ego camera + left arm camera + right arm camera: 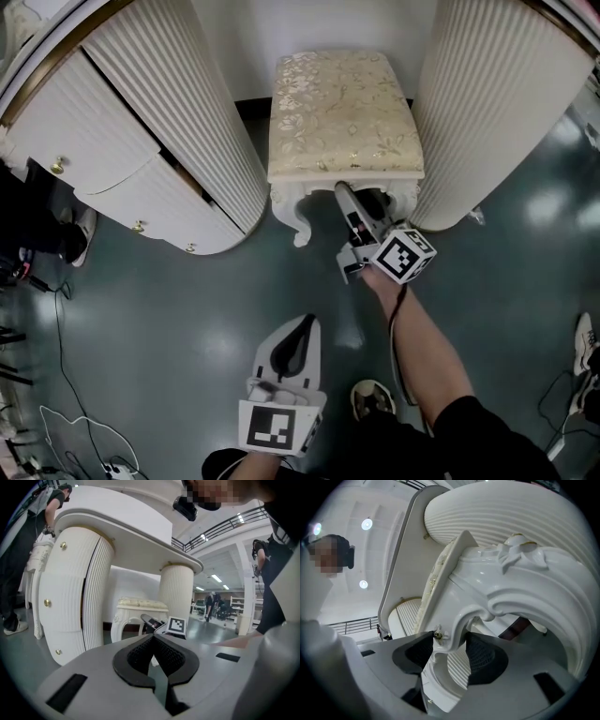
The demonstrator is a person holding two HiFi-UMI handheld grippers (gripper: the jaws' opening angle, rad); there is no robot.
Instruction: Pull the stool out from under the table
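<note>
Sitting between the two fluted white pedestals of the table [178, 112], the stool [342, 112] is still tucked in, its back edge near the wall and its front edge level with the pedestals' fronts. Its seat is a rectangular cushion in cream fabric with a gold flower pattern, set on a glossy white frame with scrolled, carved legs and a curved front rail. The pedestals are tall ribbed cylinders. The left one joins a rounded cabinet with closed drawers [98, 155] and small brass knobs. The floor [187, 328] is smooth, dark grey-green and shiny.

The right tongs [345, 192] reach forward and down from a bare, outstretched forearm [422, 347] to the middle of the front rail. In the right gripper view the right tongs [451, 639] are clamped on that carved rail, one ribbed black pad on each side of it, by a small gold ornament.

The left tongs [305, 323] are held low and back, well apart from the stool and pointing toward it. Their tips are together with nothing between them [153, 637].
</note>
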